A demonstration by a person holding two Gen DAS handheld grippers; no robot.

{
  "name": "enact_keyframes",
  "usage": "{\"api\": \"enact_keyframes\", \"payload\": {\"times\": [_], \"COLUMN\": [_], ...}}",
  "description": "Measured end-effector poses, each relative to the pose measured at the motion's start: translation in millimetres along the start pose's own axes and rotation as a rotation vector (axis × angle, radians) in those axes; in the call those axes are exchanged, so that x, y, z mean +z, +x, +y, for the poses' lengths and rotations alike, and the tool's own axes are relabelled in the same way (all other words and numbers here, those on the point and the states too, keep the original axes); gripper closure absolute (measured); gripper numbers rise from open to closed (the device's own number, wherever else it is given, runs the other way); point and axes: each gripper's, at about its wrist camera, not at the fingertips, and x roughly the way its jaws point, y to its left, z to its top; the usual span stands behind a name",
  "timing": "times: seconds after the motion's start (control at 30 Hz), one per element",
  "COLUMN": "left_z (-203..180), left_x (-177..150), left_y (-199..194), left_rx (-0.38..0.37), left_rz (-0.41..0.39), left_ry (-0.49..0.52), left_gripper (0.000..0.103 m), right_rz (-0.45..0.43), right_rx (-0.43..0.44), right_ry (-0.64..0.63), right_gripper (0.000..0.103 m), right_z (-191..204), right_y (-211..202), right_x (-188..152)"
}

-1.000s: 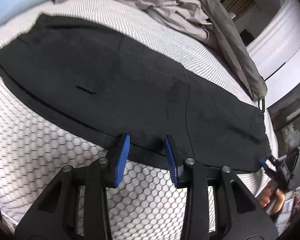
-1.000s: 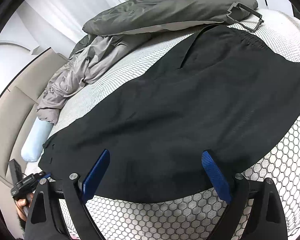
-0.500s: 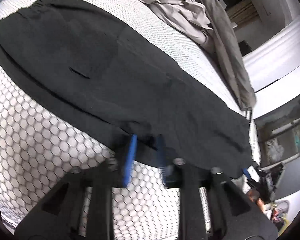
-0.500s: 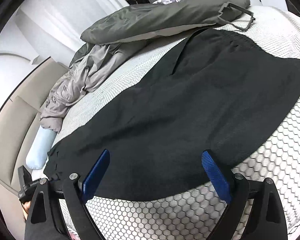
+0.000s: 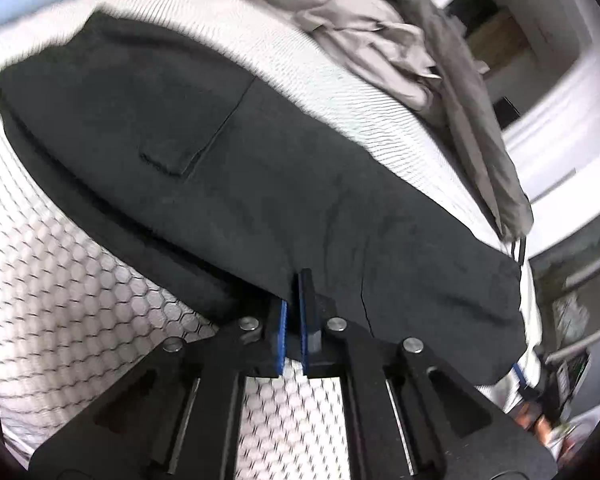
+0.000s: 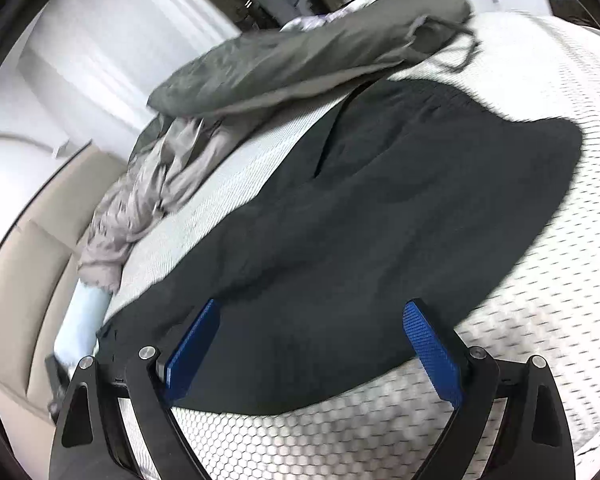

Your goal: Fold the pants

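Black pants [image 5: 260,184]: spread lengthwise on the honeycomb-patterned mattress [image 5: 60,280], already doubled leg over leg, pocket flap uppermost; left gripper [image 5: 293,312]: blue pads, apart a second ago and straddling the near edge, now drawn together and clamped on that edge, a fold of cloth pinched between them; right gripper [image 6: 312,344]: jaws wide apart as before, hovering above the pants [image 6: 380,220] toward the other end, holding nothing; grey bedding [image 6: 284,56]: heaped along the far side, apart from the garment; judgement: one grip secured, the second not yet taken, so the lift for the next fold waits on the right side closing
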Motion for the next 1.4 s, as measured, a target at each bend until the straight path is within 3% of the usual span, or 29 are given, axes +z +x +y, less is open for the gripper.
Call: {"api": "enact_keyframes", "payload": {"times": [0.07, 0.13, 0.23, 0.33, 0.37, 0.4, 0.47, 0.5, 0.6, 0.67, 0.73, 0.77, 0.83, 0.9, 1.0, 1.13, 1.17, 1.2, 1.27, 1.33, 1.4], "left_z": [0.2, 14.2, 17.2, 15.1, 13.9, 16.3, 17.6, 22.1, 23.5, 28.0, 36.6, 42.3, 59.5, 81.1, 113.5, 150.9, 154.8, 155.3, 153.2, 152.7, 154.4], "left_x": [1.1, 0.5, 4.7, 6.4, 7.6, 4.4, 3.9, -1.7, -2.9, -4.1, -0.6, 2.1, 9.8, 17.5, 31.5, 50.9, 56.3, 62.0, 69.4, 70.2, 70.3], "left_y": [4.7, 18.7, 22.0, 25.1, 27.4, 24.3, 22.9, 16.6, 9.6, 2.4, -4.9, -9.5, -24.0, -38.7, -46.8, -30.7, -29.0, -27.9, -25.6, -28.4, -37.4], "left_rx": [0.023, 0.022, 0.008, 0.007, 0.01, 0.01, 0.007, 0.005, -0.001, 0.012, -0.011, -0.023, -0.016, 0.017, 0.083, 0.045, 0.041, 0.057, 0.091, 0.09, 0.073], "left_rz": [0.014, 0.063, 0.06, 0.057, 0.057, 0.056, 0.054, 0.053, 0.049, 0.05, 0.055, 0.059, 0.024, -0.024, -0.086, -0.075, -0.091, -0.109, -0.121, -0.143, -0.165], "left_ry": [0.037, -0.02, -0.029, -0.019, -0.017, -0.014, -0.009, -0.009, 0.005, 0.015, -0.001, -0.013, -0.053, -0.106, -0.175, -0.313, -0.331, -0.329, -0.281, -0.274, -0.256], "left_gripper": [0.1, 0.1, 0.1, 0.1, 0.1, 0.1, 0.1, 0.099, 0.099, 0.095, 0.093, 0.091, 0.083, 0.058, 0.051, 0.051, 0.055, 0.074, 0.093, 0.098, 0.1], "right_rz": [-0.034, -0.04, -0.031, -0.094, -0.109, -0.118, -0.111, -0.121, -0.194, -0.202, -0.089, -0.053, -0.053, -0.071, -0.083, -0.048, -0.061, -0.069, -0.077, -0.09, -0.108], "right_rx": [-0.039, -0.073, -0.03, 0.002, 0.009, 0.002, -0.057, -0.047, -0.041, -0.099, -0.225, -0.238, -0.17, -0.111, -0.075, -0.062, -0.06, -0.057, -0.058, -0.079, -0.098], "right_ry": [0.047, 0.138, 0.249, 0.281, 0.305, 0.333, 0.374, 0.389, 0.321, 0.259, 0.227, 0.242, 0.305, 0.333, 0.331, 0.363, 0.37, 0.373, 0.367, 0.337, 0.314], "right_gripper": [0.008, 0.008, 0.013, 0.022, 0.035, 0.061, 0.094, 0.098, 0.1, 0.099, 0.087, 0.084, 0.081, 0.055, 0.047, 0.047, 0.047, 0.047, 0.048, 0.056, 0.084], "right_z": [-16.5, -40.0, -67.4, -83.9, -91.2, -97.9, -108.9, -109.2, -91.6, -86.1, -94.7, -100.5, -107.0, -108.7, -104.1, -105.8, -106.7, -109.1, -109.6, -111.0, -110.9], "right_y": [-9.6, -10.8, -2.0, 7.8, 13.0, 16.6, 21.6, 16.8, -17.2, -28.9, -11.3, -5.7, -7.8, -20.4, -24.1, -5.0, -3.9, -3.2, 1.6, 4.6, 8.9], "right_x": [4.6, 8.0, 15.2, 32.7, 39.1, 43.1, 47.9, 46.4, 44.2, 41.1, 38.8, 38.0, 36.6, 35.2, 34.8, 39.2, 40.7, 41.0, 43.4, 44.6, 46.5]}}
